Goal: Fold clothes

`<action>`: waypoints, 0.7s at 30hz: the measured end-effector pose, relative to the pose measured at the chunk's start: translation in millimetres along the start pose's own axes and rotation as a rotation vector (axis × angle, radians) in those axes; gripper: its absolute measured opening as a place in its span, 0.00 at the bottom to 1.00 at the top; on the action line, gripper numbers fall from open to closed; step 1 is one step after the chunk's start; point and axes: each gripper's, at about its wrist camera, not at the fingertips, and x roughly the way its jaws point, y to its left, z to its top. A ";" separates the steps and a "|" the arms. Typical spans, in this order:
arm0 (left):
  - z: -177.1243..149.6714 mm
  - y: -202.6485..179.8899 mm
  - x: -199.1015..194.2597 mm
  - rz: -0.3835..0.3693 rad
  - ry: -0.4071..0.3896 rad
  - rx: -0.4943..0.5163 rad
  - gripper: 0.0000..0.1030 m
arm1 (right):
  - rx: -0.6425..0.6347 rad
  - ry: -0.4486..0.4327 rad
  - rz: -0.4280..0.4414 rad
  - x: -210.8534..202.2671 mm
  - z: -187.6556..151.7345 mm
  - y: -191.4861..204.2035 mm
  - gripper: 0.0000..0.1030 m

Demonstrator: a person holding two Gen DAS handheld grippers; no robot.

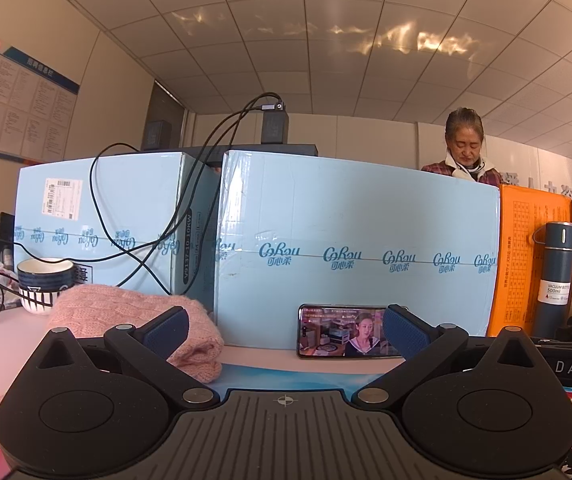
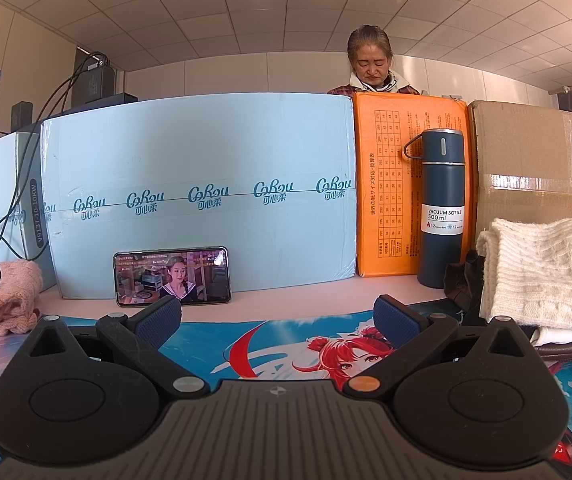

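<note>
A folded pink knit garment [image 1: 137,320] lies on the table at the left, just beyond my left gripper's left finger; it shows again at the left edge as the pink knit [image 2: 1,300]. A folded white knit garment [image 2: 546,272] is stacked at the right on darker clothes [image 2: 462,280]. My left gripper [image 1: 283,330] is open with nothing between its blue pads. My right gripper [image 2: 277,318] is also open and empty, above the printed anime mat [image 2: 286,344].
Light blue cartons [image 1: 350,240], an orange box [image 2: 402,184] and a brown carton [image 2: 538,168] wall off the table's far side. A phone [image 2: 171,276] leans on them, a blue vacuum bottle [image 2: 442,208] stands right. A mug [image 1: 43,284] and cables [image 1: 157,216] sit left. A person [image 2: 370,64] stands behind.
</note>
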 end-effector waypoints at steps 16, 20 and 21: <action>-0.7 -3.7 1.1 0.004 0.006 0.021 1.00 | -0.019 0.017 0.029 4.3 -0.5 3.9 1.00; -0.6 -3.6 1.5 0.007 0.007 0.026 1.00 | -0.001 0.014 0.051 4.1 -0.8 1.5 1.00; -0.5 -3.4 2.6 0.007 0.012 0.026 1.00 | 0.005 0.012 0.052 3.9 -0.8 0.7 1.00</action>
